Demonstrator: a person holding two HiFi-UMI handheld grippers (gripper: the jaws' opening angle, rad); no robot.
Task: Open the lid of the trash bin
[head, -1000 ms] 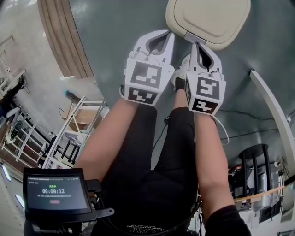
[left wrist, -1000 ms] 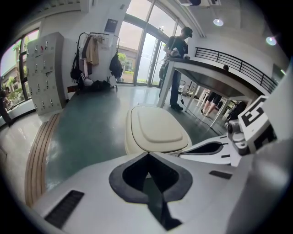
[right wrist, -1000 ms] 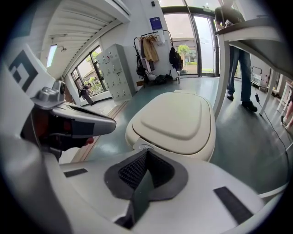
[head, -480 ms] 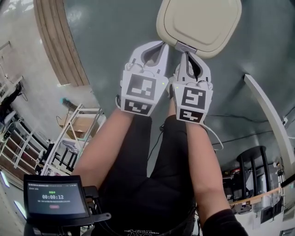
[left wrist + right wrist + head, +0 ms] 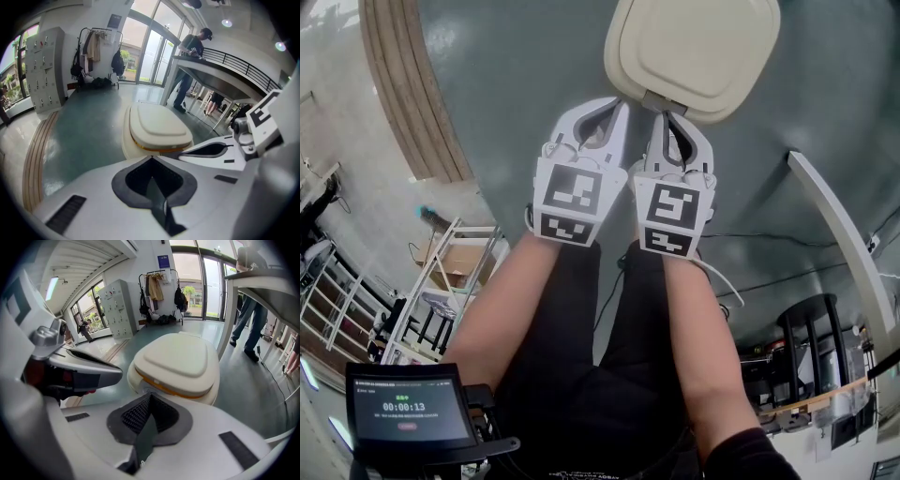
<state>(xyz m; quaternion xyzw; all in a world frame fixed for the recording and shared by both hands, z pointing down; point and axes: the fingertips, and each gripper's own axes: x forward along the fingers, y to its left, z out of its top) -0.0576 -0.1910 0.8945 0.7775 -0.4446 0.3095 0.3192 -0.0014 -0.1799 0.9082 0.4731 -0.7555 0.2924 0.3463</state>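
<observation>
The trash bin (image 5: 694, 52) stands on the grey-green floor at the top of the head view, cream, with its rounded lid (image 5: 159, 126) lying down and an orange strip (image 5: 164, 385) showing at the seam. A small grey tab (image 5: 663, 99) sits at the lid's near edge. My left gripper (image 5: 614, 105) is shut, its tip just left of that tab, close to the bin's rim. My right gripper (image 5: 664, 114) is shut too, its tip right at the tab. Each gripper view shows the closed jaw tips (image 5: 151, 157) (image 5: 149, 393) just short of the bin's front.
A white table (image 5: 839, 234) runs along the right, and people (image 5: 190, 47) stand by it beyond the bin. Lockers (image 5: 117, 305) and a coat rack (image 5: 93, 47) line the far wall. A wooden strip (image 5: 403, 94), a shelf rack (image 5: 441, 272), a black stool (image 5: 811, 337) and a timer screen (image 5: 408, 408) lie around me.
Both grippers have drawn closer together and nearer the bin's front edge. The right tip now sits at the lid's tab. Both stay shut.
</observation>
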